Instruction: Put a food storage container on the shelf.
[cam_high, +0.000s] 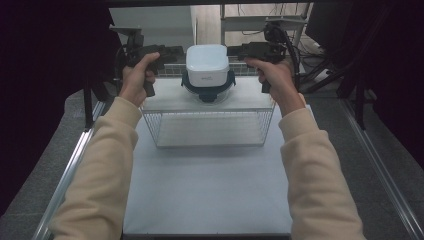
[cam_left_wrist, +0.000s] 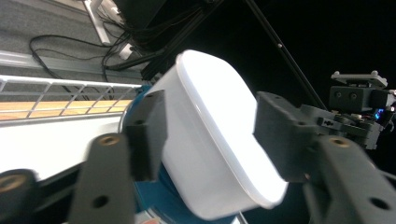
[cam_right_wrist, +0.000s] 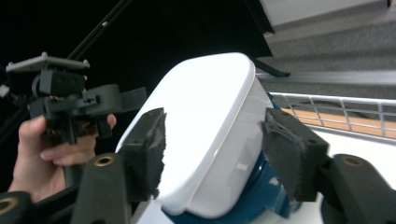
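Left gripper: black two-jaw tool held in the person's left hand, seen in the high view at the left flank of the container. In its own view the jaws stand wide apart, one pad on each side of the white box; whether the pads press the plastic or sit just off it cannot be told.

Right gripper: matching black tool in the right hand, at the container's right flank. Jaws likewise spread wide and straddling the white box in the right gripper view; contact cannot be told.

White rectangular plastic box with rounded corners: smooth, glossy, flat broad face uppermost, a small dark mark on its near side wall. It sits on top of a round dark-blue container with clip tabs, which shows below and around it.

Position: both stand on the flat white top of a wire-mesh shelf rack, at the middle of that top, toward the far edge of the white table.

Orientation: the box stands level, broad face up; from above its outline is close to square, so a long axis cannot be told.
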